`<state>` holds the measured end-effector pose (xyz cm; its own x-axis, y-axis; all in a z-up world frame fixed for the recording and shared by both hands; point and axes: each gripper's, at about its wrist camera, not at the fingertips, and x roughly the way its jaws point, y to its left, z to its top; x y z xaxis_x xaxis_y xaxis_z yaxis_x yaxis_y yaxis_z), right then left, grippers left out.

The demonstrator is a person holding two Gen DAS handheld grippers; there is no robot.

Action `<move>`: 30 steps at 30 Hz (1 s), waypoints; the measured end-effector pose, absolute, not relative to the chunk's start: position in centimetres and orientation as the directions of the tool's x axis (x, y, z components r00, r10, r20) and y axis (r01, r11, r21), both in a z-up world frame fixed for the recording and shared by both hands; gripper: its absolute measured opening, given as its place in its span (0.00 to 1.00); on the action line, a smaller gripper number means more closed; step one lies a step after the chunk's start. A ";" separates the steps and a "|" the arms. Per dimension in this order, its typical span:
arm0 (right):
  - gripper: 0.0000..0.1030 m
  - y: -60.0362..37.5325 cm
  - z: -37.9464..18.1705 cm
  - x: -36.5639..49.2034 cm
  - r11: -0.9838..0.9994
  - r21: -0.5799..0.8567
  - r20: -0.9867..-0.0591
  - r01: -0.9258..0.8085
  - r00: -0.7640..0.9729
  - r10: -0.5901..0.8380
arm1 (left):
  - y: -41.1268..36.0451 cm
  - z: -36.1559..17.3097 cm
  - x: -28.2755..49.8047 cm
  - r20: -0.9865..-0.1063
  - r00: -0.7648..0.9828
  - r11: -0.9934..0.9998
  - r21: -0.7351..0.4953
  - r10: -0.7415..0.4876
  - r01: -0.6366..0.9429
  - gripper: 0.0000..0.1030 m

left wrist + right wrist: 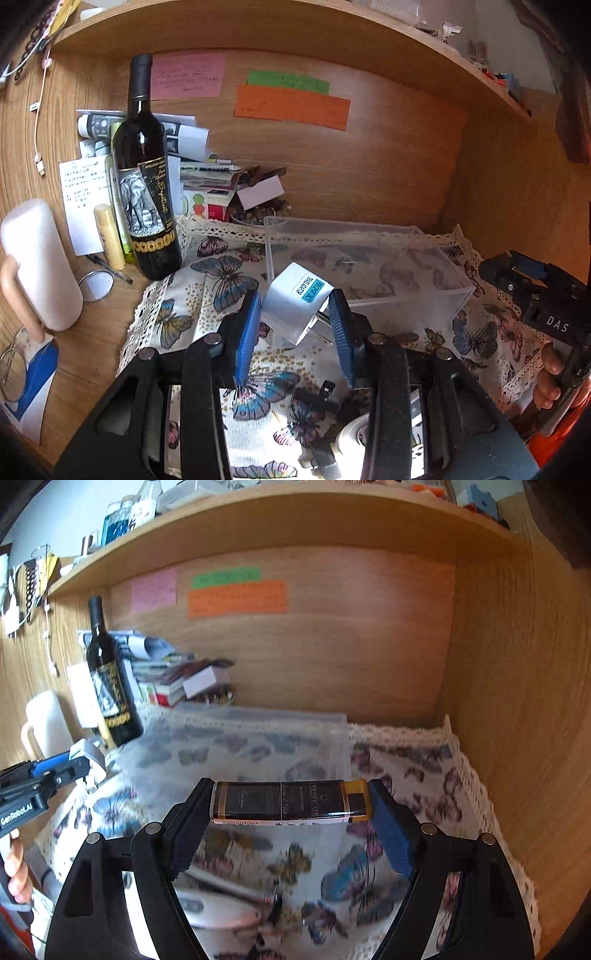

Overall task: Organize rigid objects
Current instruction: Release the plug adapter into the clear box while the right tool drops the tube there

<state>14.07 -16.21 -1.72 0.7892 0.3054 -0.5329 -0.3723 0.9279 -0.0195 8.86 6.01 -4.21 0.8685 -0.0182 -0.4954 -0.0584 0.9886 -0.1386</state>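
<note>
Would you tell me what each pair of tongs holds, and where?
Left tongs: white adapter, by its sides. Right tongs: lighter, by its ends.

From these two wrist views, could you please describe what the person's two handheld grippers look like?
Both are black plastic frames with silver bolt heads and long fingers faced with blue ribbed pads. The left gripper carries white "GenRobot.AI" lettering along its side in the right wrist view. The right gripper shows white "DAS" letters on its body in the left wrist view. An orange garment shows beside the hand gripping its handle.

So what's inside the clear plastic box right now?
The clear plastic box looks empty; only the butterfly cloth shows through it. The held white adapter covers its near corner.
</note>
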 end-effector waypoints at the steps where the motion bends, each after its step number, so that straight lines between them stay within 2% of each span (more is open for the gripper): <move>1: 0.77 -16.1 -1.5 14.6 0.928 -0.016 -0.528 -0.373 0.791 0.309 | 5.9 -3.9 9.4 -0.491 0.871 0.989 -0.137 -0.021 -0.053 0.37; 7: 0.77 -15.3 -1.4 18.1 0.923 0.008 -0.540 -0.386 0.775 0.329 | 5.5 -3.3 13.6 -0.515 0.856 0.991 -0.133 -0.045 -0.028 0.37; 19: 0.77 -11.6 -5.6 23.3 0.892 0.000 -0.681 -0.451 0.653 0.331 | 4.1 -6.6 21.1 -0.666 0.740 0.994 -0.109 -0.094 0.027 0.37; 30: 0.77 -10.5 -7.8 24.6 0.878 -0.004 -0.742 -0.480 0.590 0.319 | 3.1 -8.2 22.6 -0.703 0.707 0.997 -0.071 -0.070 0.029 0.37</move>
